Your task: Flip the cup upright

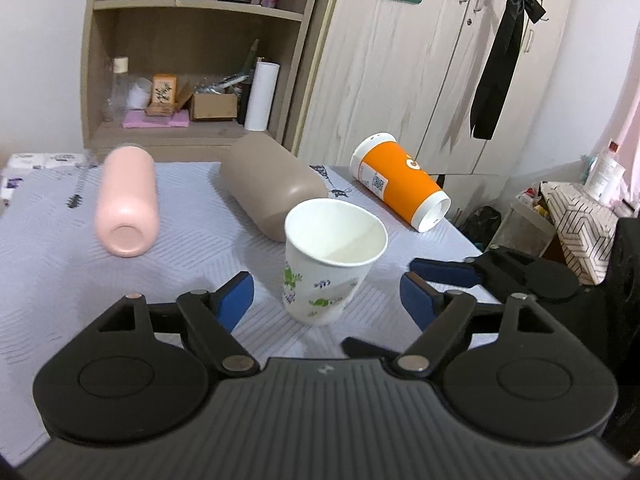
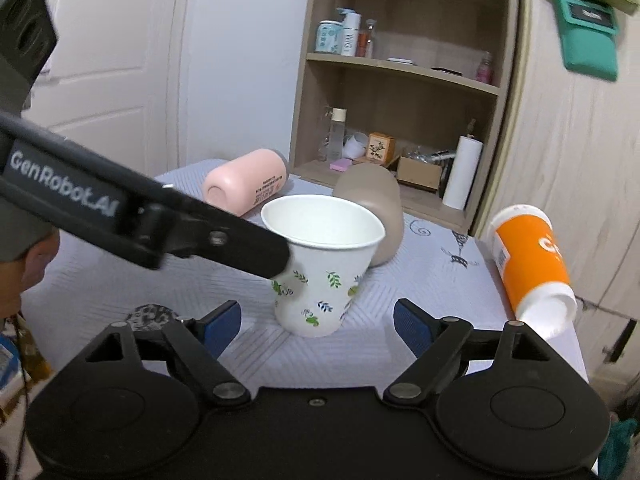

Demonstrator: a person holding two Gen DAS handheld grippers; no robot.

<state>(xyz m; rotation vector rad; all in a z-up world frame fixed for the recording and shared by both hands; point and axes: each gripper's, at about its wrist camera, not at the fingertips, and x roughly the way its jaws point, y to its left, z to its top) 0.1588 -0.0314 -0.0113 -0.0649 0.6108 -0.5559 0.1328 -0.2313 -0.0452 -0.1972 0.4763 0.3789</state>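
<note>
Pale grey quilted cloth covers the table (image 1: pixel 48 240), where three vessels lie on their sides: a taupe bottle (image 1: pixel 272 188), a pink bottle (image 1: pixel 126 208) and an orange cup (image 1: pixel 400 184). The white paper cup (image 1: pixel 328 256) with leaf print stands mouth-up near the front, slightly tilted. The left gripper (image 1: pixel 326 296) and right gripper (image 2: pixel 316 322) both have their fingers spread wide, holding nothing, flanking the cup. Judging by this, the flip looks done; retreat straight back without brushing the light cup, then take the orange one.

Wooden shelf (image 1: pixel 192 60) beside wardrobe (image 1: pixel 400 60) (pale)
</note>
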